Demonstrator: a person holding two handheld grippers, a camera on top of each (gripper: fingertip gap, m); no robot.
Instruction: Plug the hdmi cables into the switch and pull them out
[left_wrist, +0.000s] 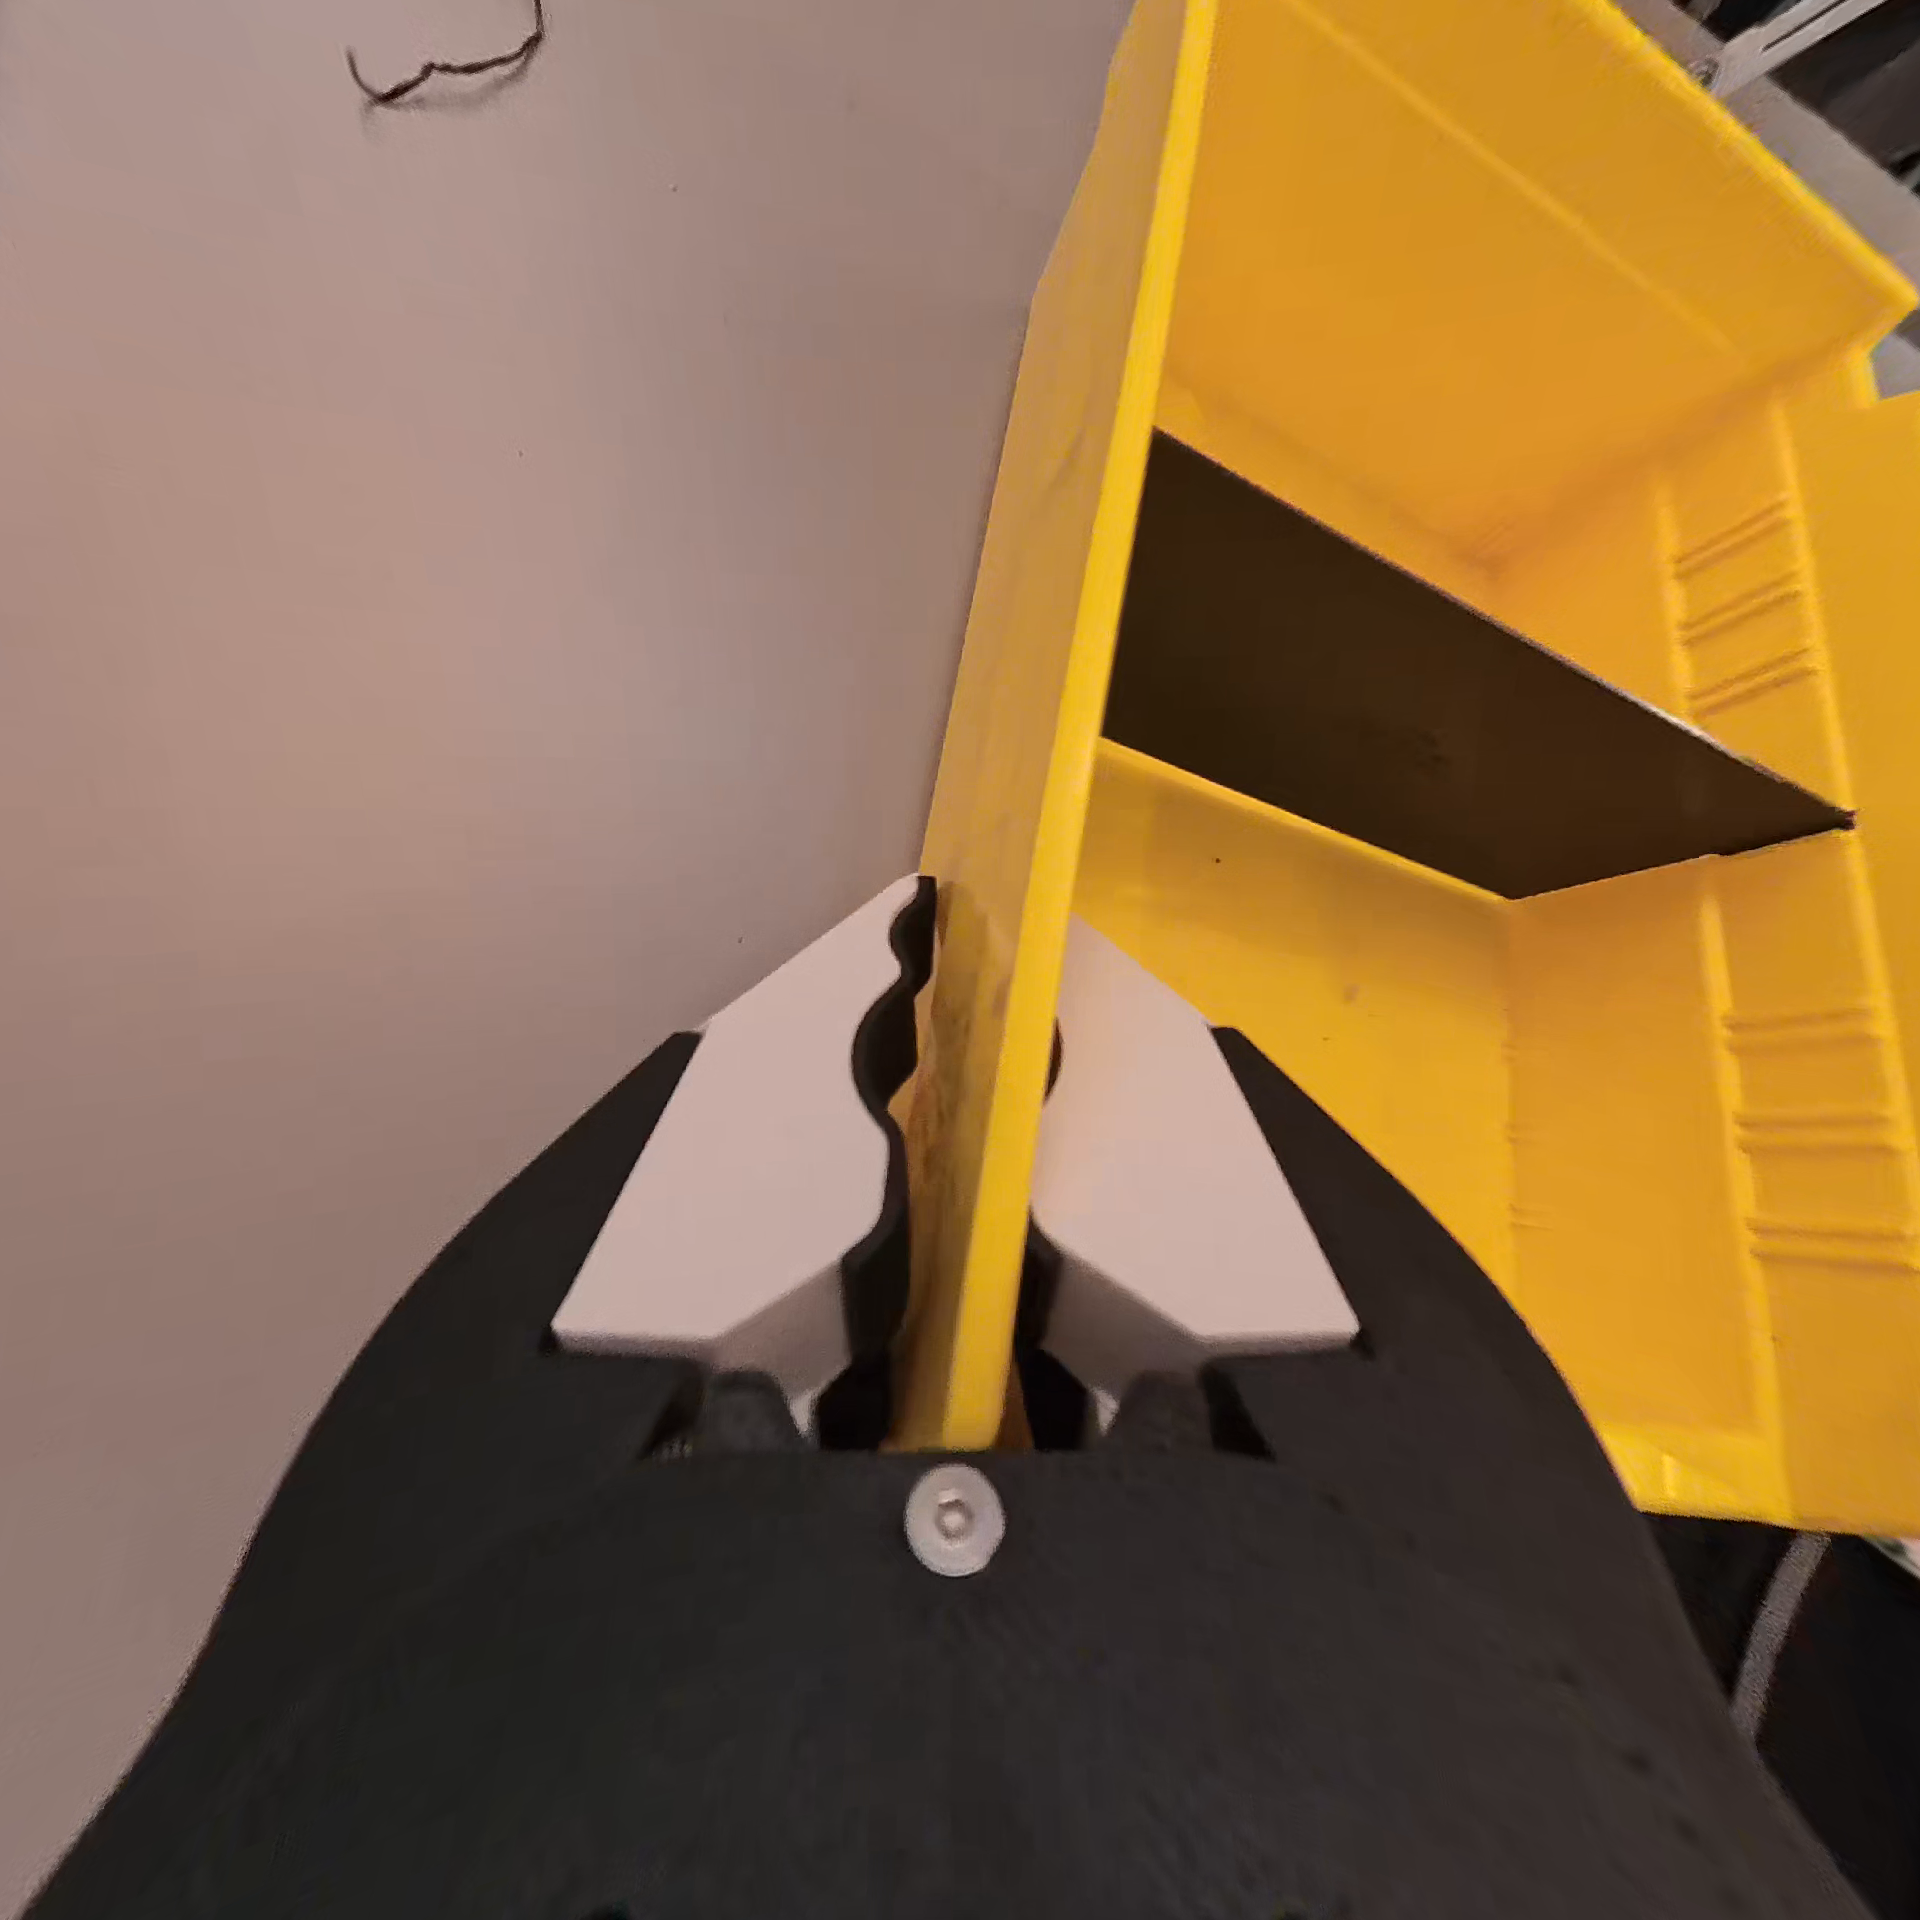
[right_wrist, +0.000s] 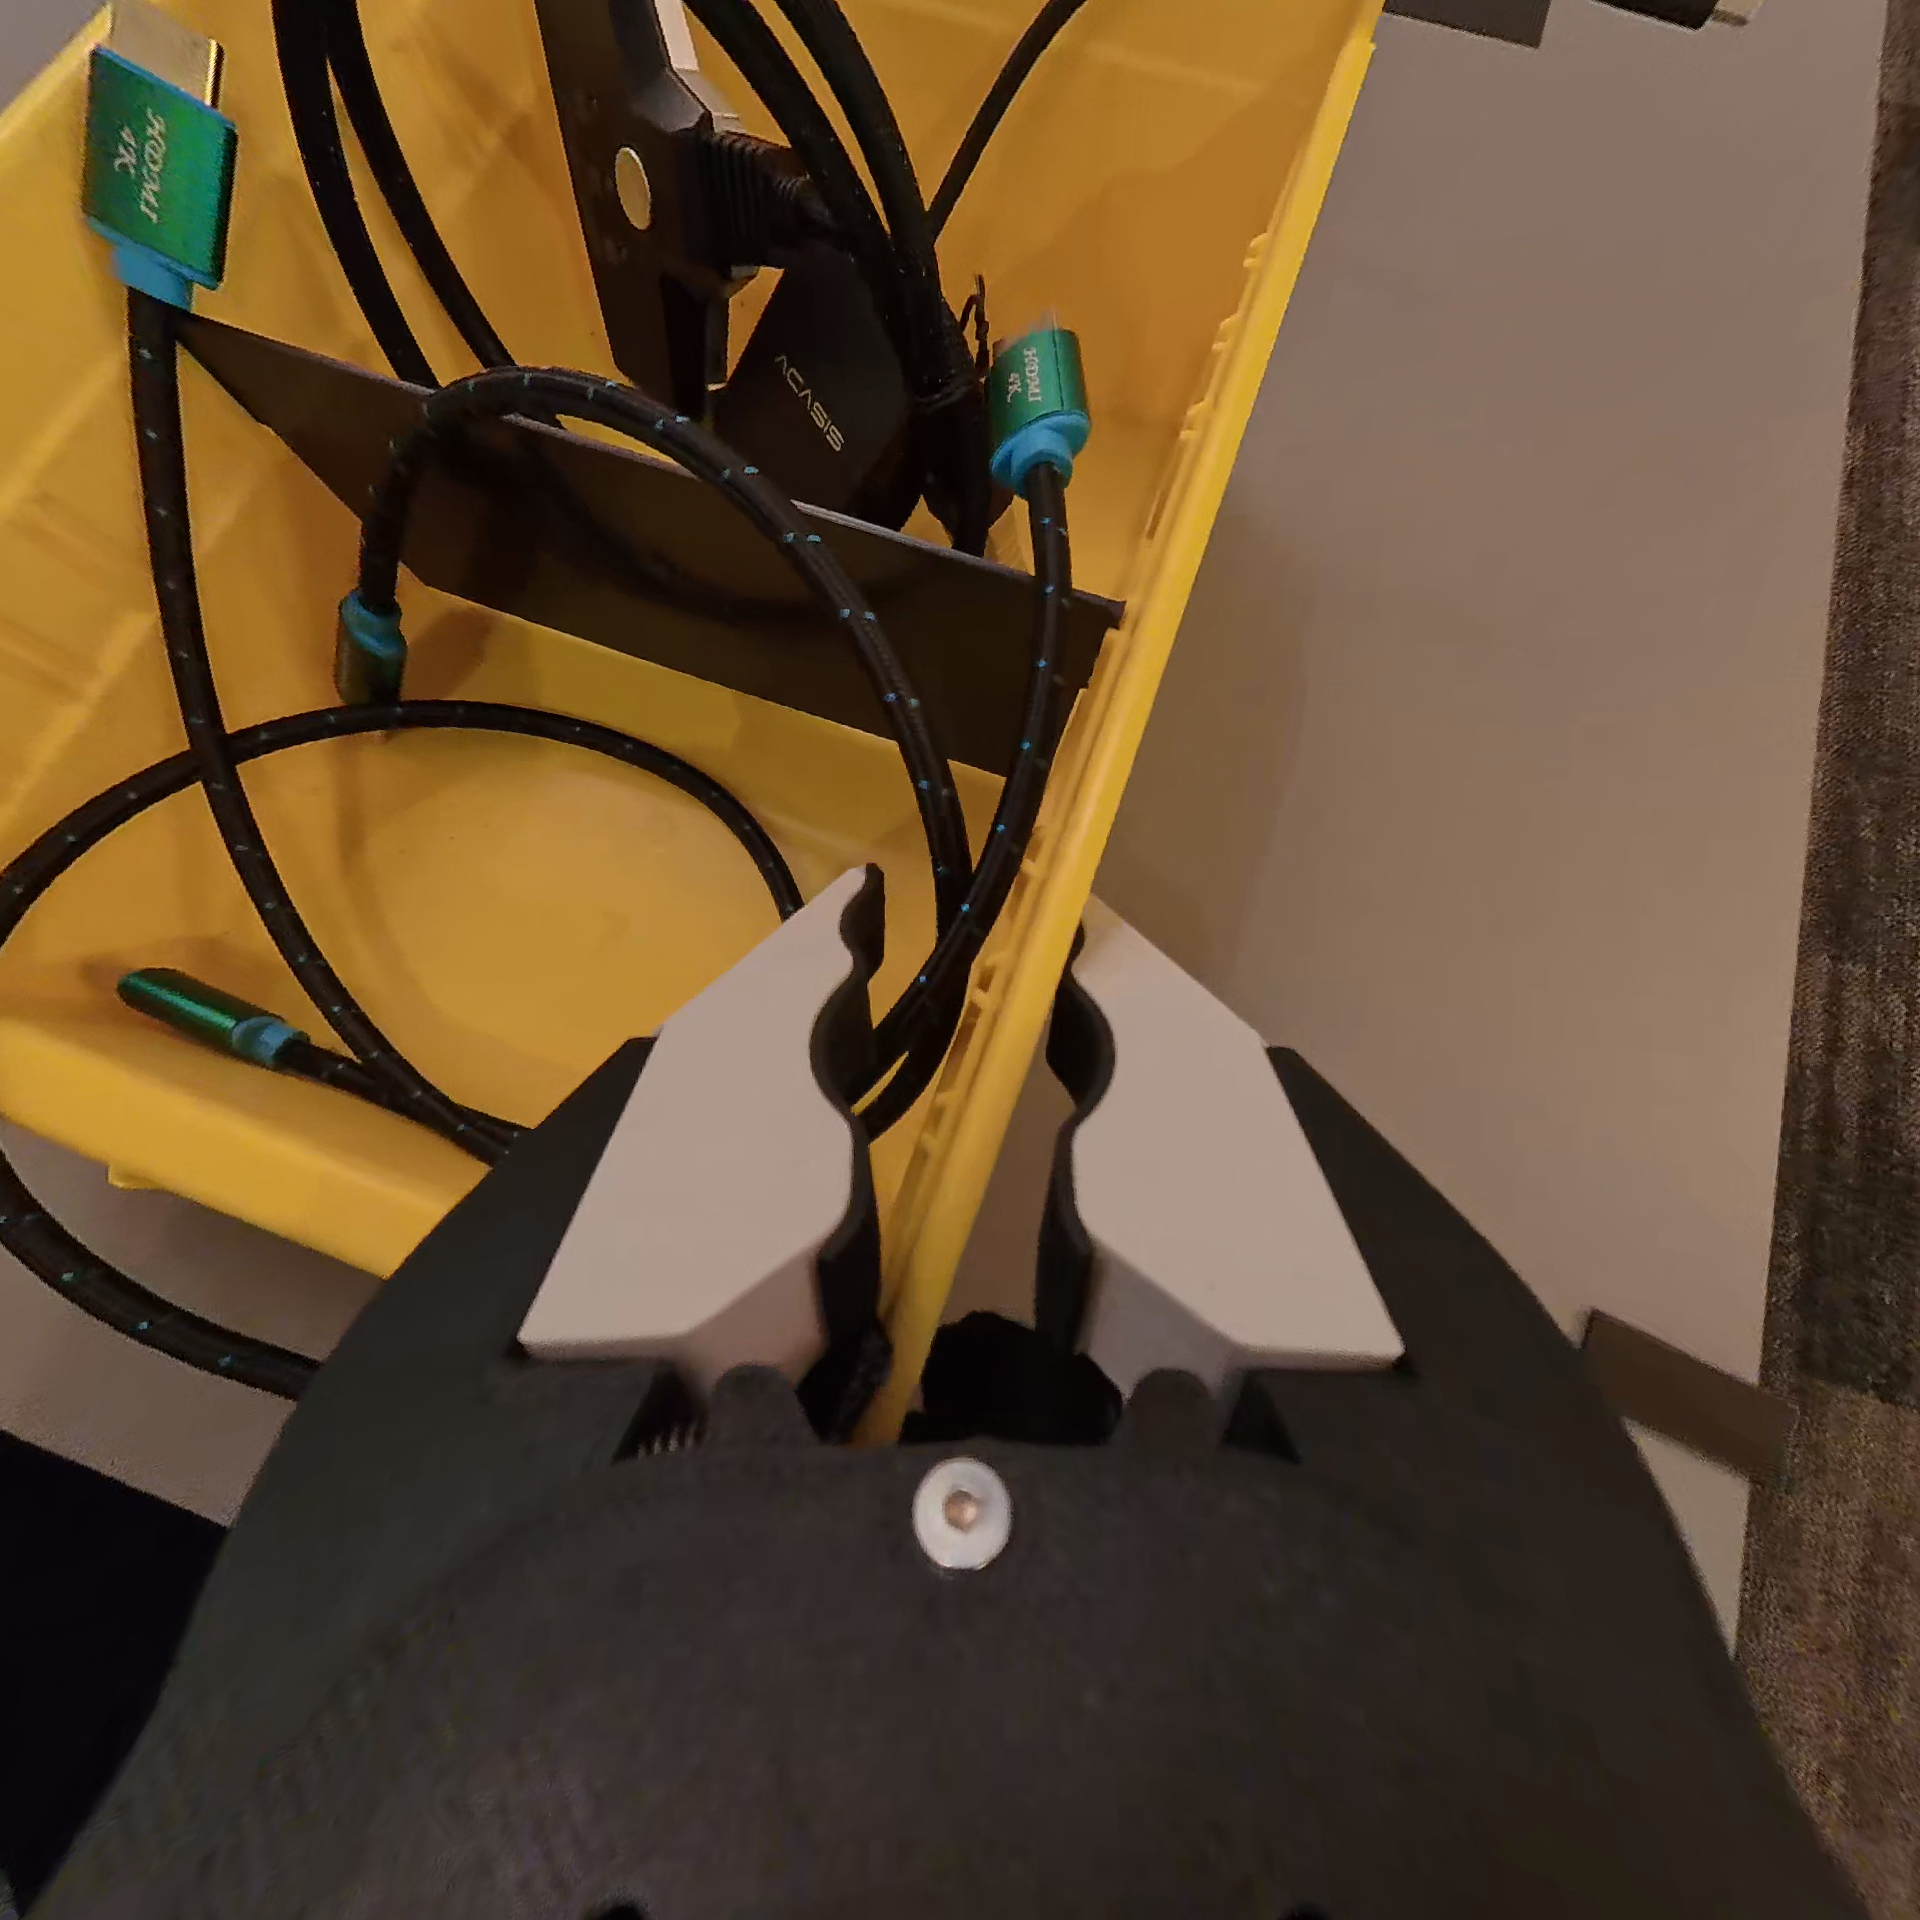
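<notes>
In the left wrist view my left gripper is shut on the side wall of a yellow bin. A black divider crosses that bin, and the compartments I see hold nothing. In the right wrist view my right gripper clamps the right wall of a yellow bin, with a braided cable caught beside its left finger. This bin holds the black switch, black braided HDMI cables and green plugs at top left, right, middle left and bottom left.
A beige tabletop lies under the bins, with a thin dark thread on it. A second yellow piece sits at the right edge. Grey carpet runs along the table's right side. One cable loop hangs outside the bin. One gripper's finger ends stand about 85 centimeters off the other's. Between my left fingertips and the thin dark thread there is roughly 20 centimeters.
</notes>
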